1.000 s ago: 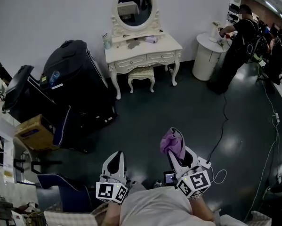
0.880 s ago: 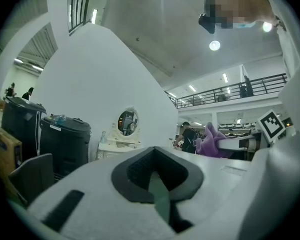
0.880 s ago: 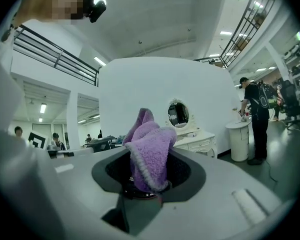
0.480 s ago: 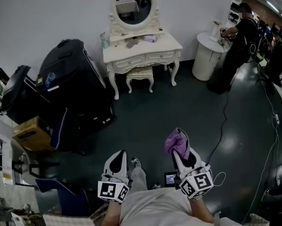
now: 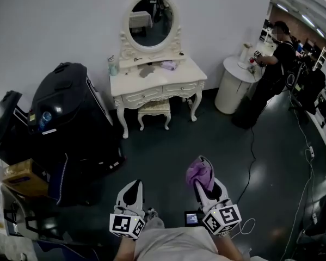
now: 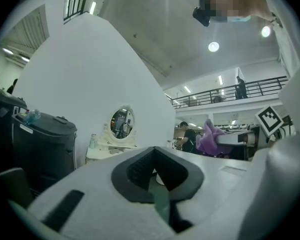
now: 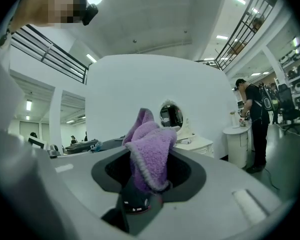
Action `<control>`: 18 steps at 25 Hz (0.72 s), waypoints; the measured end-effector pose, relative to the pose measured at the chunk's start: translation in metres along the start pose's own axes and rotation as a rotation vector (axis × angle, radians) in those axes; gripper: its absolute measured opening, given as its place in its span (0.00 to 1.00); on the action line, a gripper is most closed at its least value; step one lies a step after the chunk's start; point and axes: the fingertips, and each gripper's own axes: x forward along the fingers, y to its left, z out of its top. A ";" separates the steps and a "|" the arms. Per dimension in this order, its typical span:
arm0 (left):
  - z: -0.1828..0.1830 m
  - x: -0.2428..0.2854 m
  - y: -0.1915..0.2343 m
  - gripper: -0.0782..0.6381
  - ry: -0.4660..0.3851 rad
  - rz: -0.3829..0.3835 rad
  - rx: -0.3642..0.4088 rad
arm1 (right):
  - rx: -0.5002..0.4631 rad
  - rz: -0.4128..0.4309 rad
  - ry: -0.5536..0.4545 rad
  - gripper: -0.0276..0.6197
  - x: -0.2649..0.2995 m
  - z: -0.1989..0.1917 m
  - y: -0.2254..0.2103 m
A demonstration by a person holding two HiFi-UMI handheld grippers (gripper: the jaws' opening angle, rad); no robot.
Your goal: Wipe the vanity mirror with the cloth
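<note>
Clamping a purple fluffy cloth (image 7: 148,151), the right gripper (image 7: 145,186) has its two jaws pressed together on the lower part of the fabric. The rest of the cloth stands up above the jaws in a bunched fold and hangs a little over their tips. In the head view the cloth covers the front end of this gripper. The left gripper (image 6: 159,181) is beside it on its left, apart from it and at about the same height. Its jaws are closed against each other with nothing between them.

The oval vanity mirror in a white carved frame (image 5: 151,22) is far in front of both grippers, against a white wall (image 5: 54,20), well apart from the cloth. From the right gripper it appears just to the right of the top of the cloth, far behind it. From the left gripper it is ahead and a little to the left.

The mirror stands on a white dressing table (image 5: 182,76), and a small white stool (image 5: 153,107) is under the table. Ahead and to the left of the left gripper are big black cases (image 5: 65,99). Ahead and far to the right of the right gripper, a person in dark clothes (image 5: 271,64) stands at a round white stand (image 5: 228,91). A dark shiny floor (image 5: 168,145) lies between the grippers and the table.
</note>
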 end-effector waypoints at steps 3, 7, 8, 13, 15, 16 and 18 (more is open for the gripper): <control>0.011 0.038 0.026 0.11 0.005 -0.042 0.017 | 0.007 -0.026 -0.011 0.30 0.045 0.010 -0.005; 0.023 0.074 0.064 0.11 0.004 -0.053 0.053 | 0.020 -0.031 -0.013 0.30 0.098 0.007 -0.002; 0.023 0.082 0.075 0.11 0.007 -0.053 0.050 | 0.021 -0.031 -0.012 0.30 0.109 0.005 0.000; 0.017 0.116 0.105 0.11 0.033 -0.051 0.013 | 0.026 -0.050 0.018 0.30 0.144 -0.001 -0.005; 0.013 0.129 0.109 0.11 0.038 -0.062 0.008 | 0.036 -0.071 0.030 0.30 0.153 -0.004 -0.015; 0.011 0.136 0.112 0.11 0.042 -0.067 0.002 | 0.041 -0.081 0.032 0.30 0.158 -0.005 -0.020; 0.008 0.150 0.118 0.11 0.049 -0.070 -0.013 | 0.048 -0.094 0.032 0.30 0.169 -0.005 -0.029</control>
